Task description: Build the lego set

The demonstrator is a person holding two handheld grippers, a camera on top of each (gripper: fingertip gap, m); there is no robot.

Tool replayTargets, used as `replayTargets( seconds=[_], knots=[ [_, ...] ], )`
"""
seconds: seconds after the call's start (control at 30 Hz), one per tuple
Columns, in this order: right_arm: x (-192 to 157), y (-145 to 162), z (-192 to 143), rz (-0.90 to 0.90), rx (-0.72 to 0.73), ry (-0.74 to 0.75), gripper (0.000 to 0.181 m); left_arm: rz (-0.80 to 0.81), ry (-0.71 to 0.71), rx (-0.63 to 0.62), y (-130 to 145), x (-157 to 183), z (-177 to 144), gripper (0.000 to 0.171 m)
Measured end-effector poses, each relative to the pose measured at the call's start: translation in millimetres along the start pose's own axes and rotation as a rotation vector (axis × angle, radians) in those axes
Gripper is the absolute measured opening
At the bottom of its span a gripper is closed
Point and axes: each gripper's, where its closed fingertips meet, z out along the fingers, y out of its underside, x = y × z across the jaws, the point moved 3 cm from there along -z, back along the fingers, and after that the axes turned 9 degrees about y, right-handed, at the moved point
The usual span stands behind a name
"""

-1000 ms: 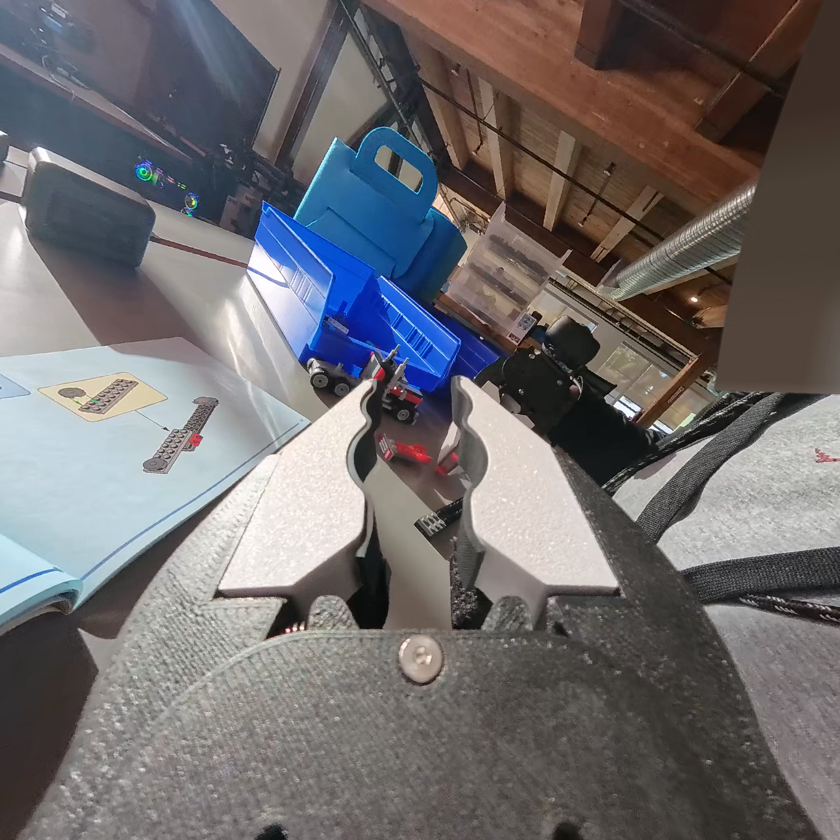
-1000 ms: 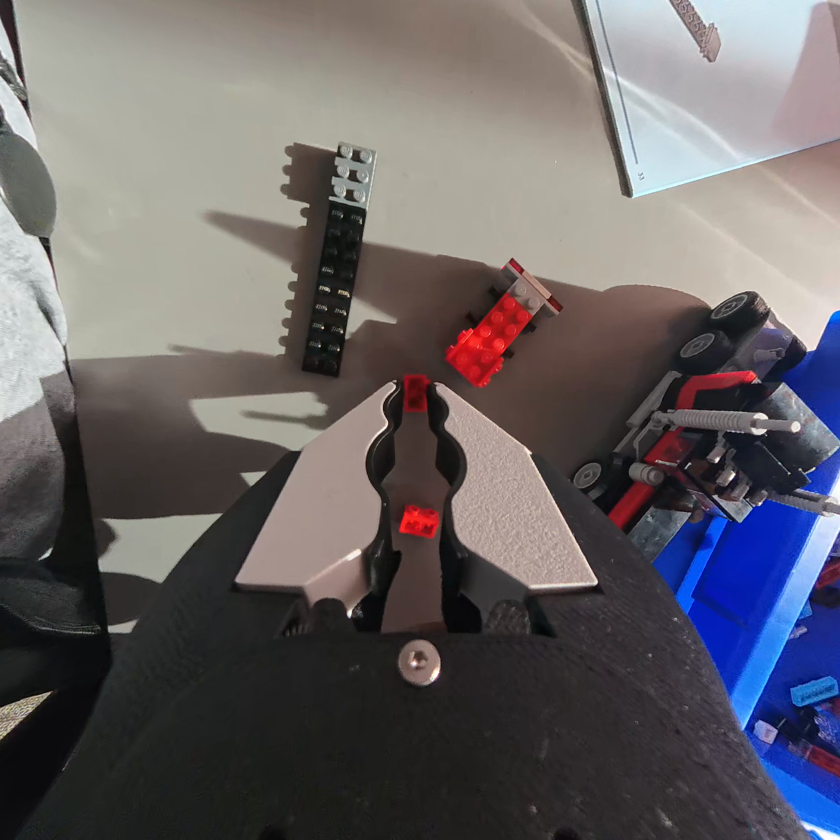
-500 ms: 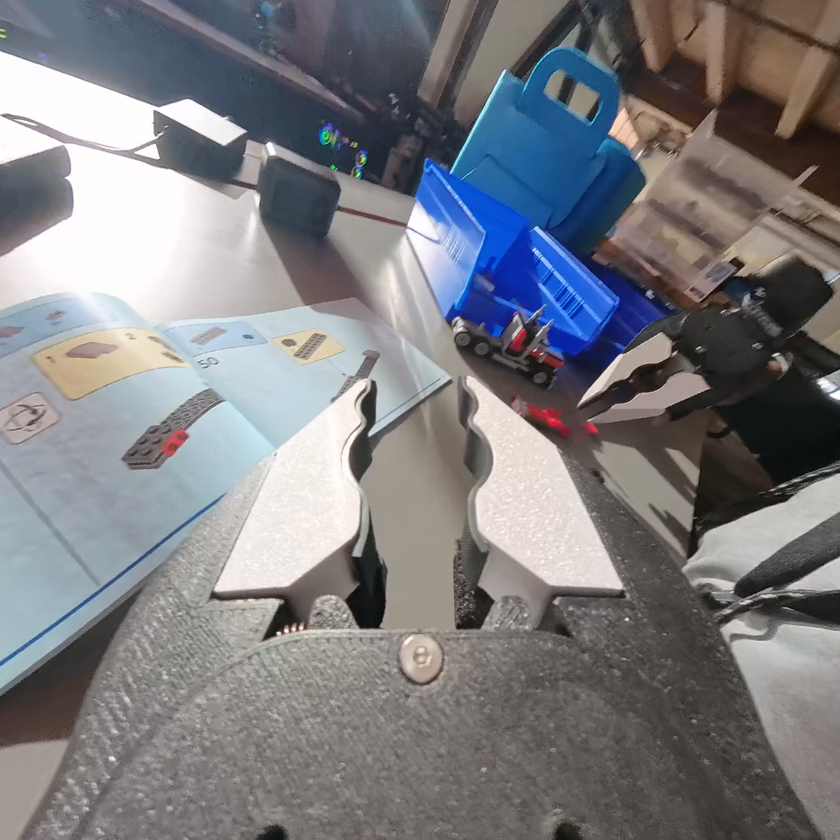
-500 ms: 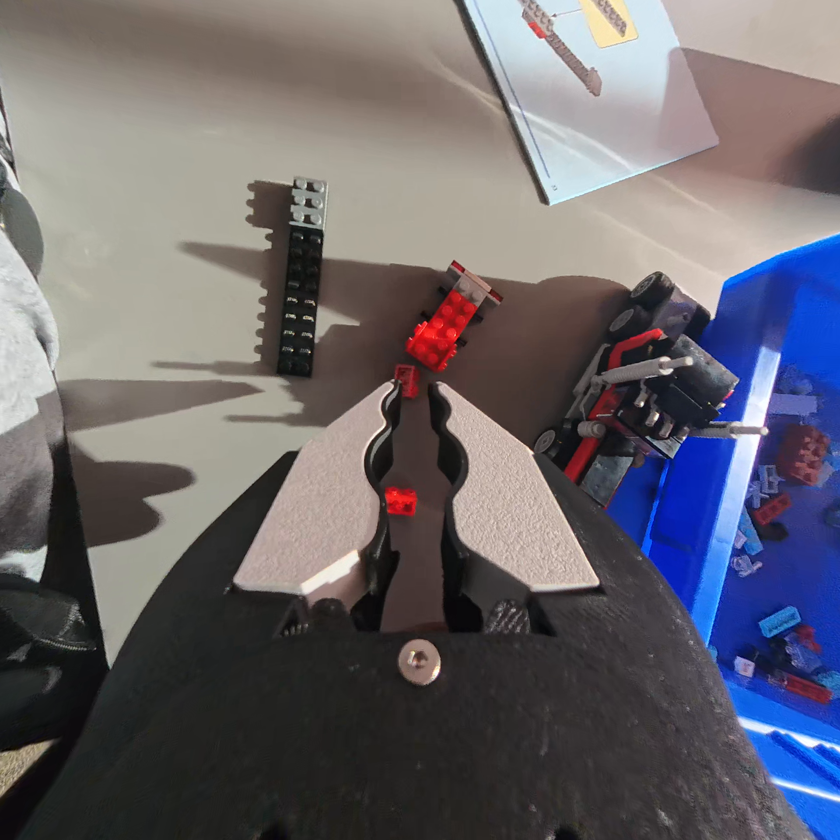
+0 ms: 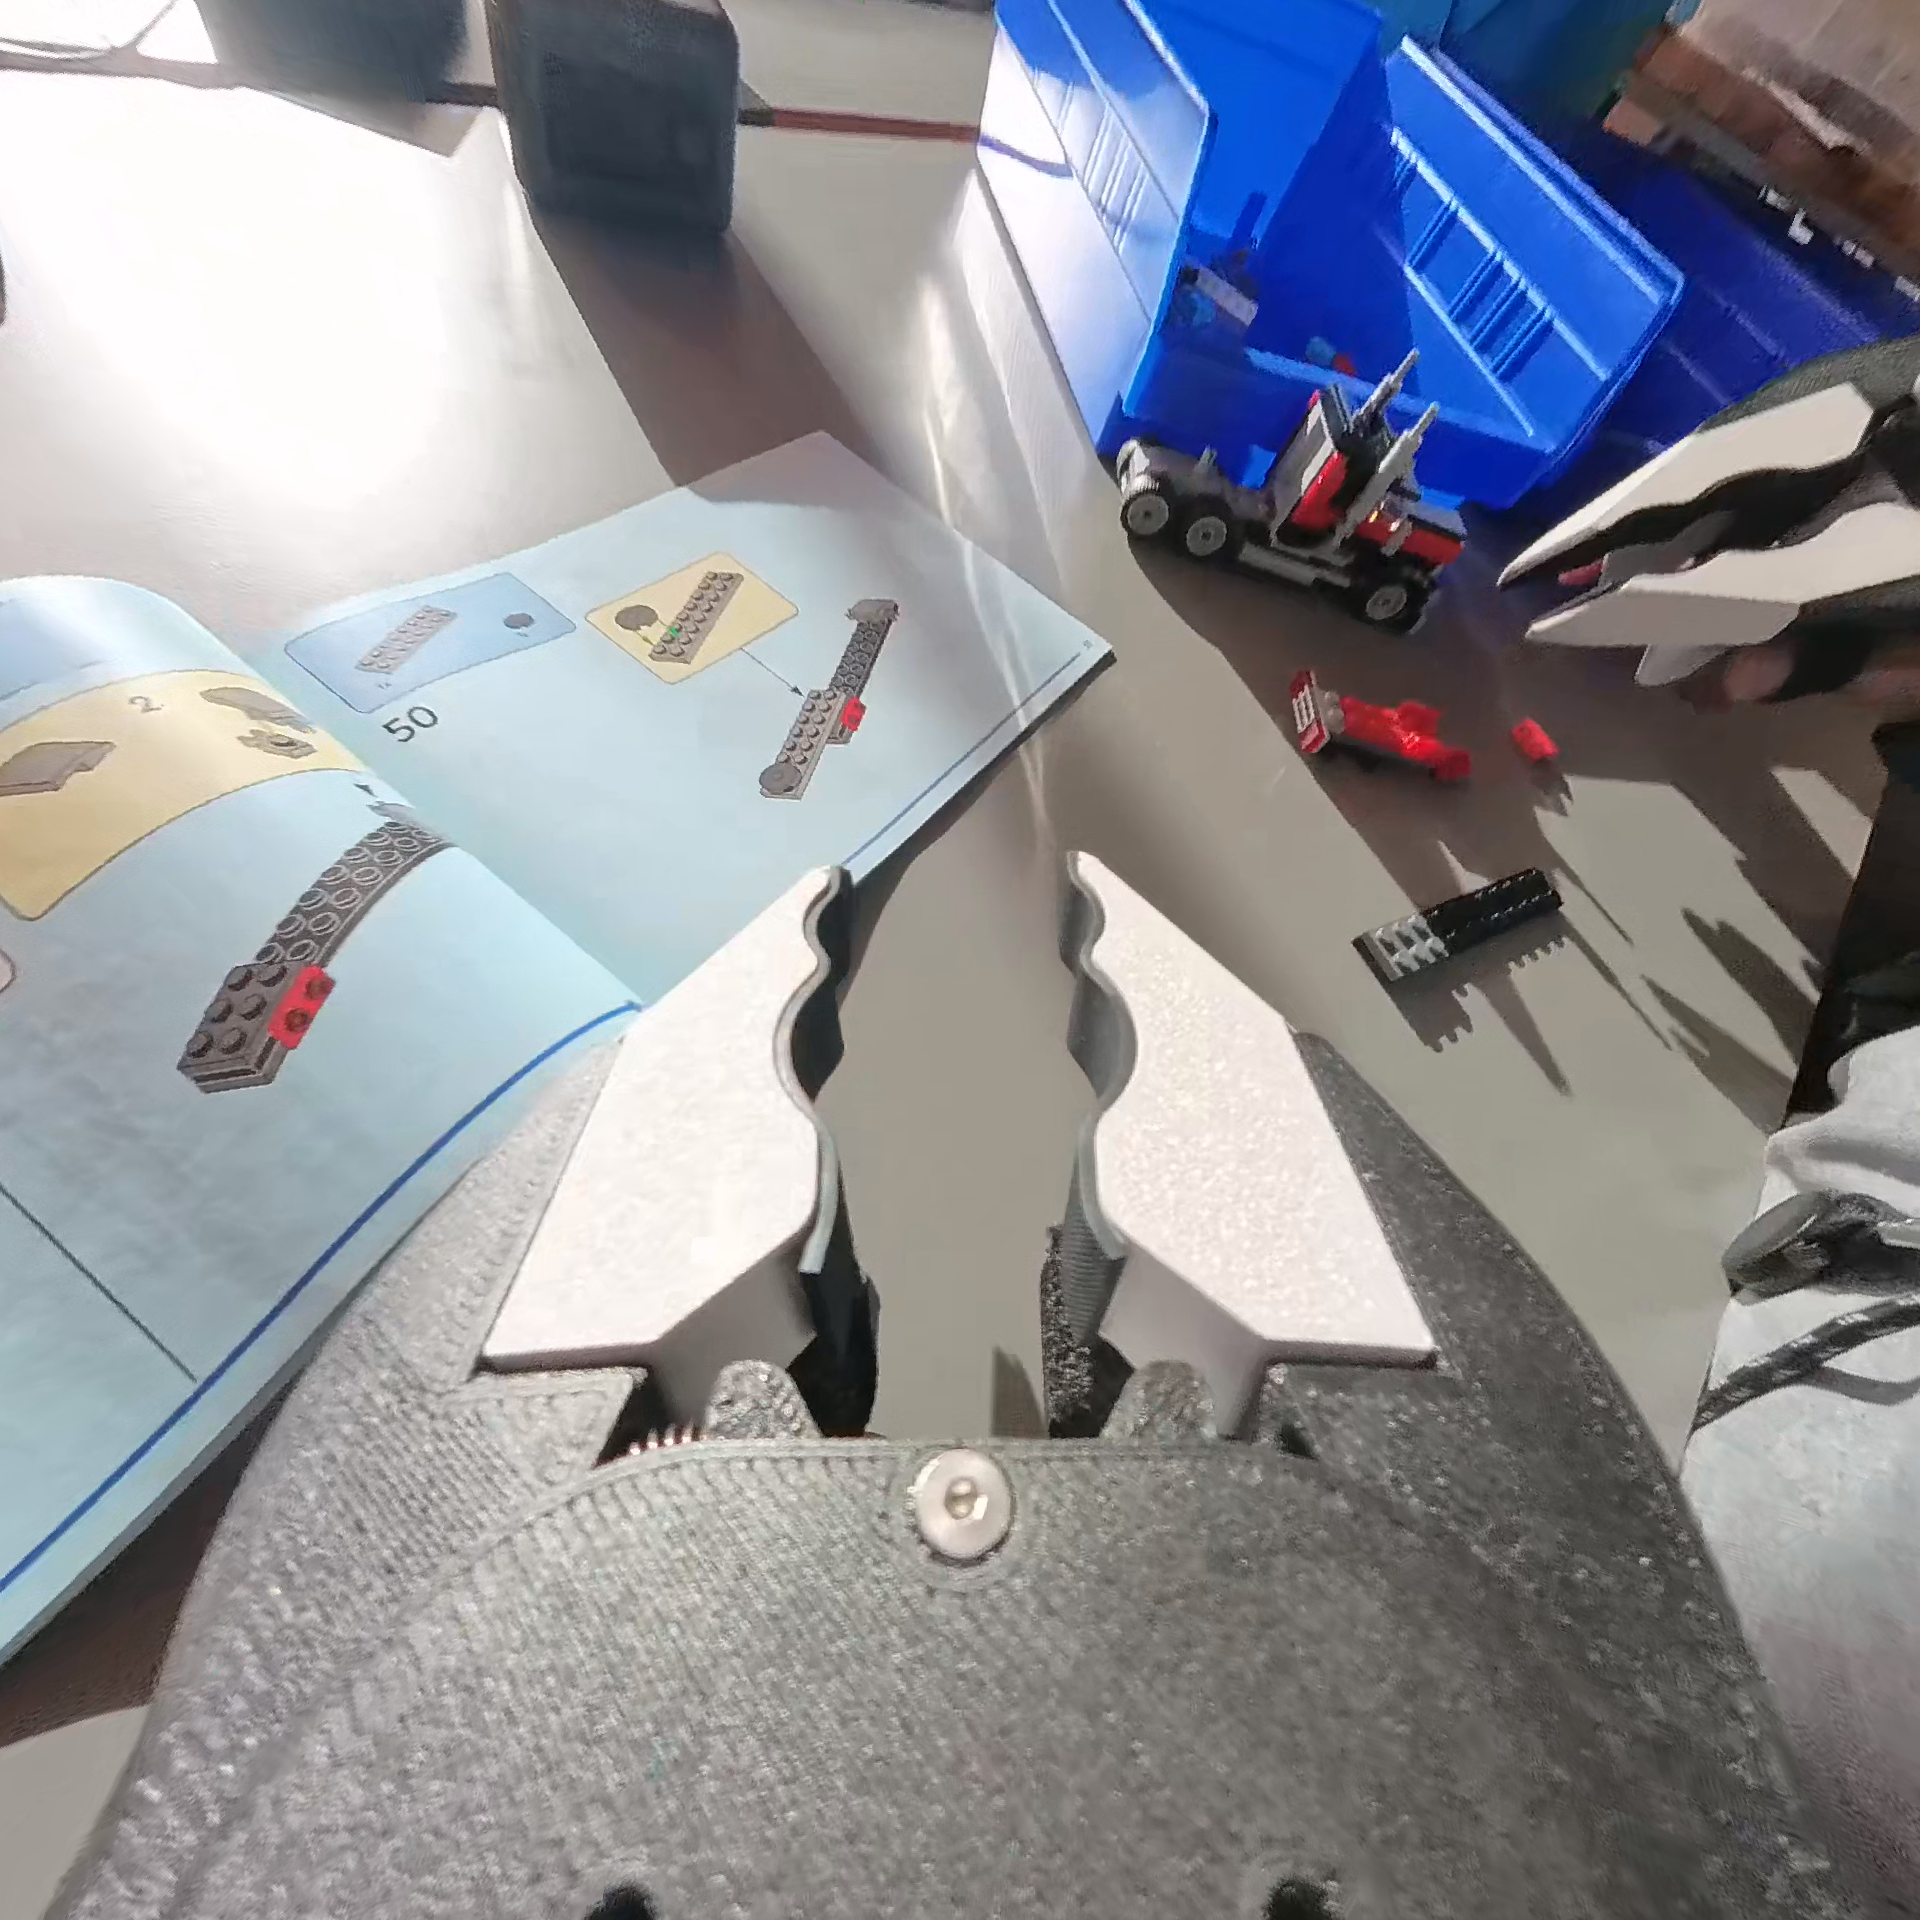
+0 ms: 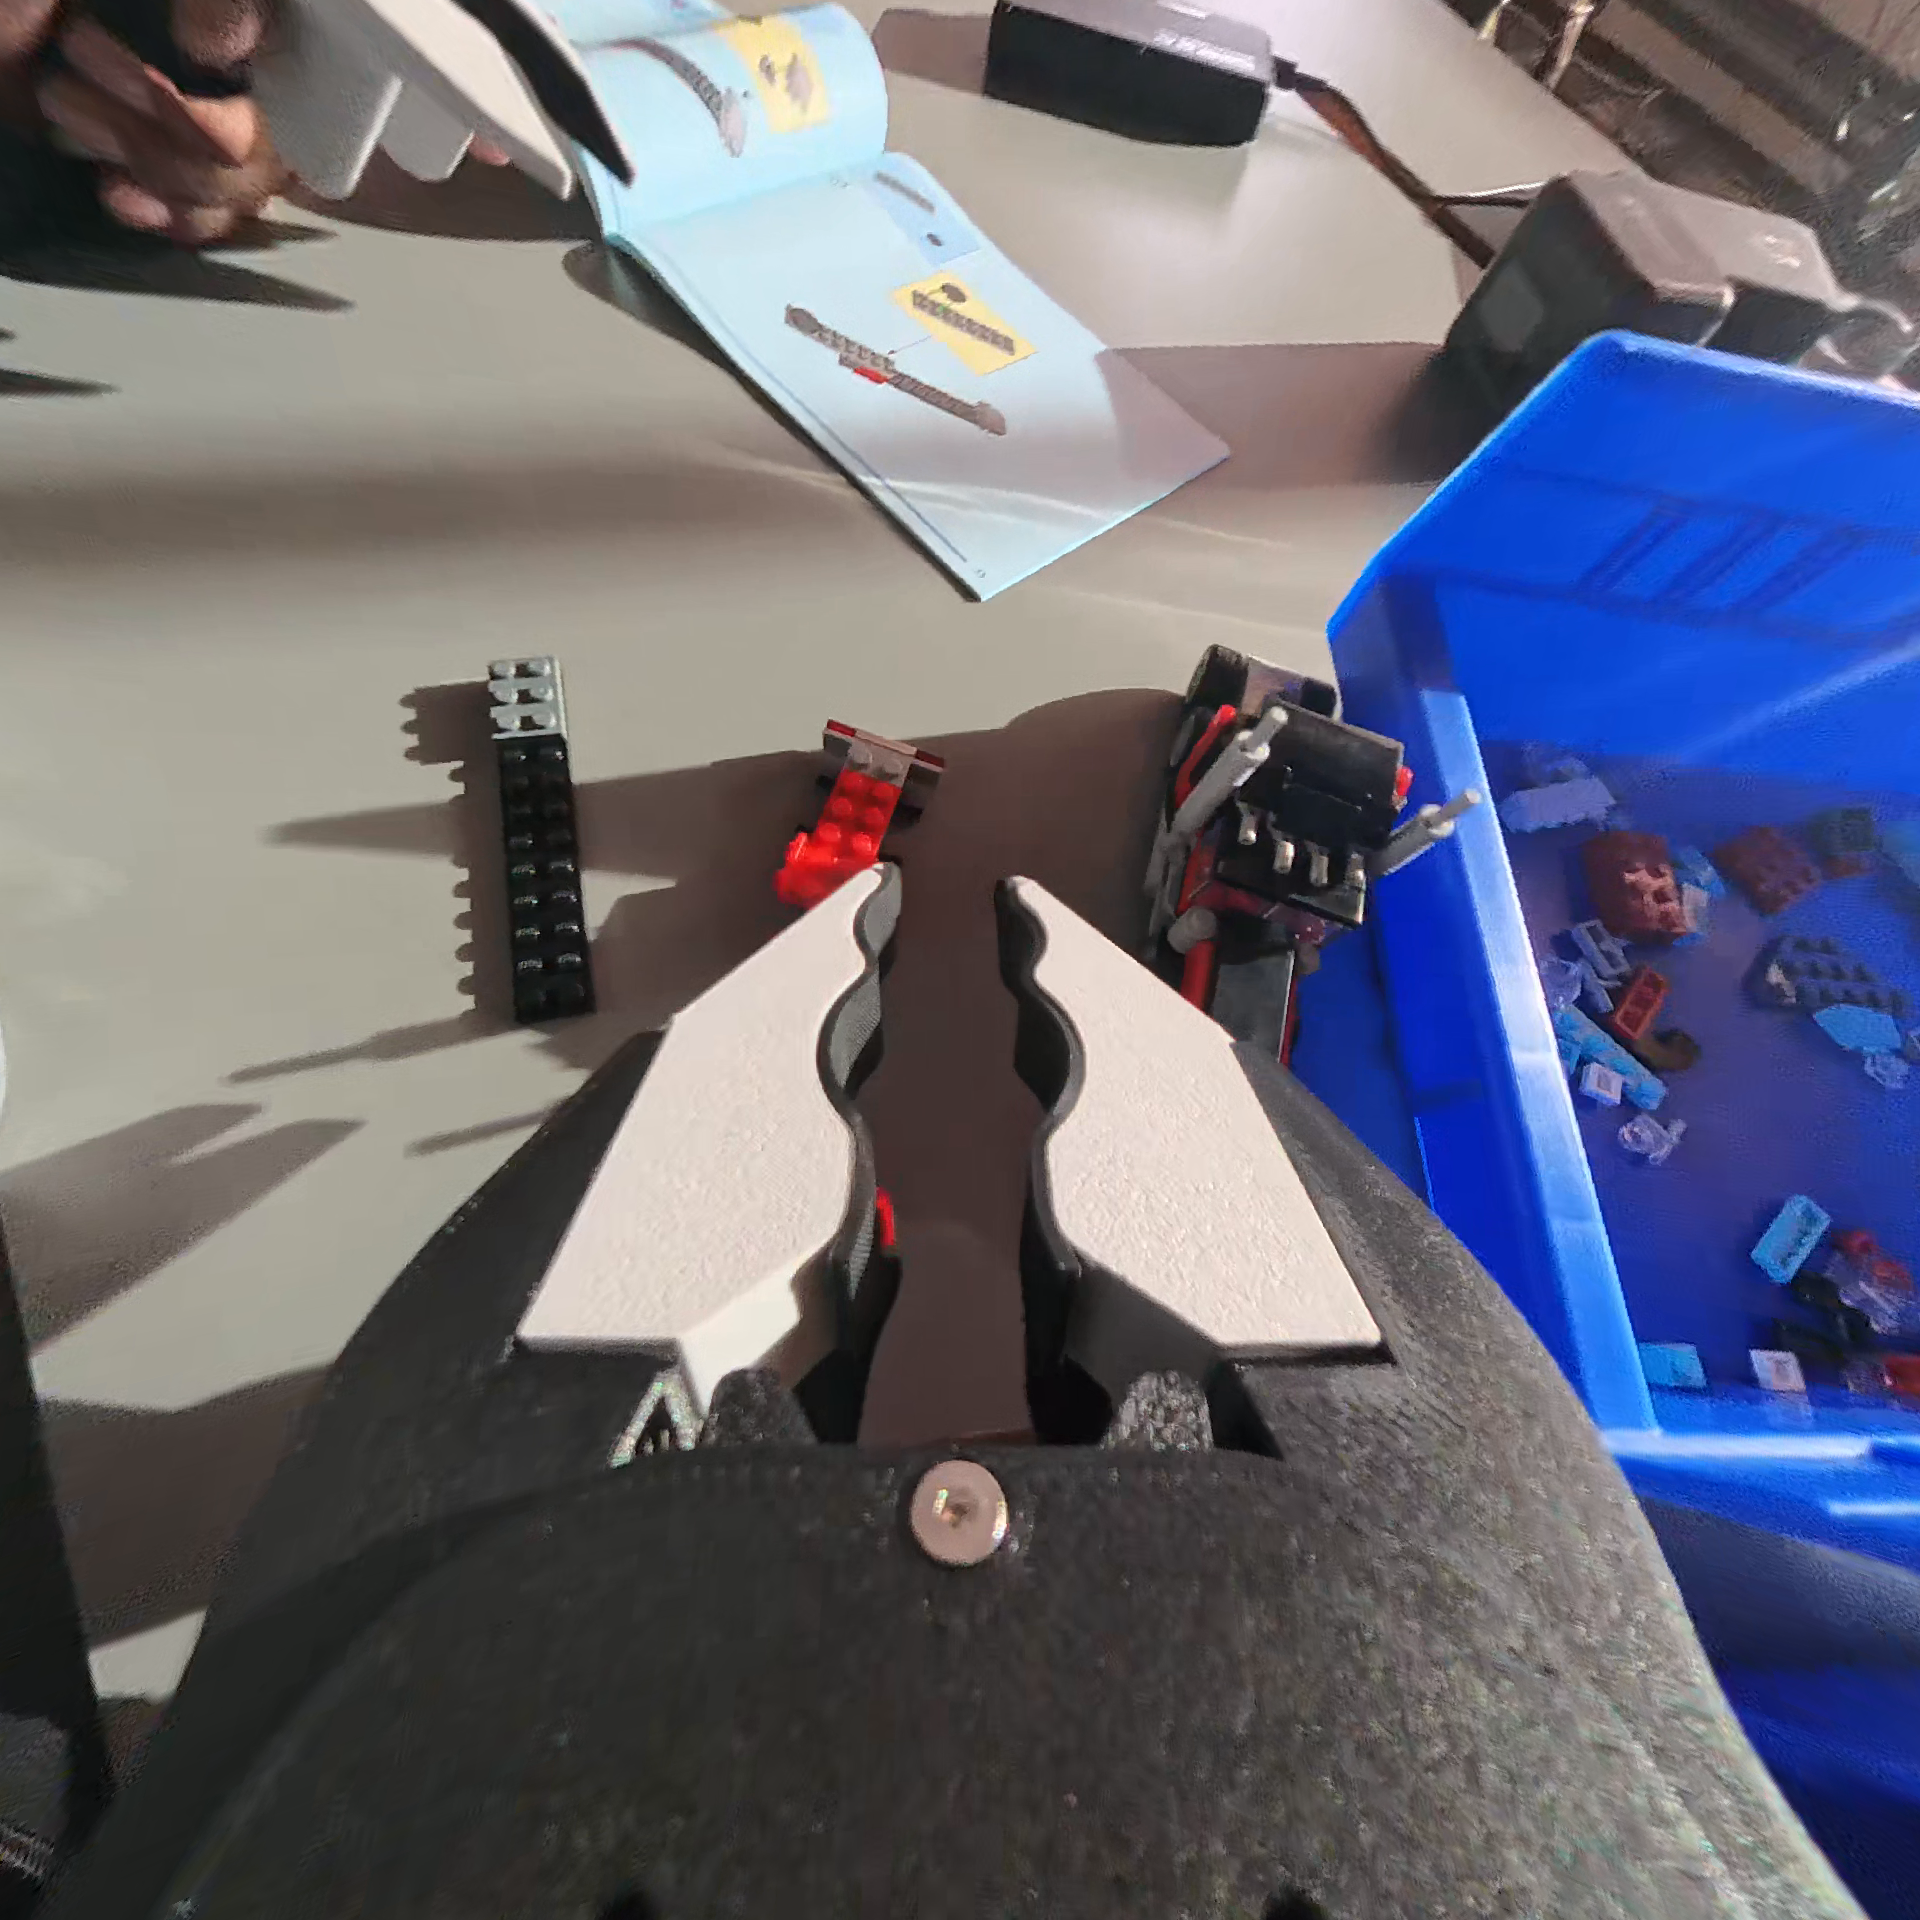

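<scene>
My left gripper (image 5: 951,883) is open and empty, low over the table beside the open instruction booklet (image 5: 623,727). My right gripper (image 6: 945,883) is open and empty, just short of the red brick assembly (image 6: 862,821). A small red brick (image 5: 1532,740) lies on the table under it; in the right wrist view it shows partly behind my finger (image 6: 885,1216). A long black plate with a grey end (image 6: 540,842) lies to the left. The built red and black truck (image 6: 1268,831) stands against the blue bin (image 6: 1455,935). My right gripper also shows in the left wrist view (image 5: 1538,592).
The blue bin holds several loose bricks (image 6: 1642,883). More blue bins (image 5: 1507,239) stand behind the truck (image 5: 1299,520). Black power adapters (image 6: 1127,68) and their cables lie at the far side. A person's grey sleeve (image 5: 1829,1455) is at the right edge. There is about 25 cm between the tips of the two grippers.
My right gripper has opened wider and drawn back from the small red brick at its tips. My left gripper has tilted down toward the table and booklet.
</scene>
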Motion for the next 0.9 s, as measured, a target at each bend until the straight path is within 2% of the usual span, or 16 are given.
replayTargets(
  seconds=[0.17,0.3,0.7,0.9],
  knots=[
    [11.6,8.7,-12.0,0.066,0.044,0.042,0.021,0.104,-0.036,-0.110,4.7,4.8,18.3,0.042],
    [20.4,15.3,-20.3,0.119,0.084,0.052,0.022,0.174,-0.036,-0.131,-0.5,14.4,39.0,0.041],
    [48.9,25.4,-28.8,0.335,0.154,0.068,0.021,0.129,0.051,-0.119,-22.5,44.2,90.6,0.037],
    [56.5,26.6,-27.1,0.398,0.156,0.035,0.021,0.145,0.041,-0.169,-19.2,51.1,115.1,0.037]
  ],
)
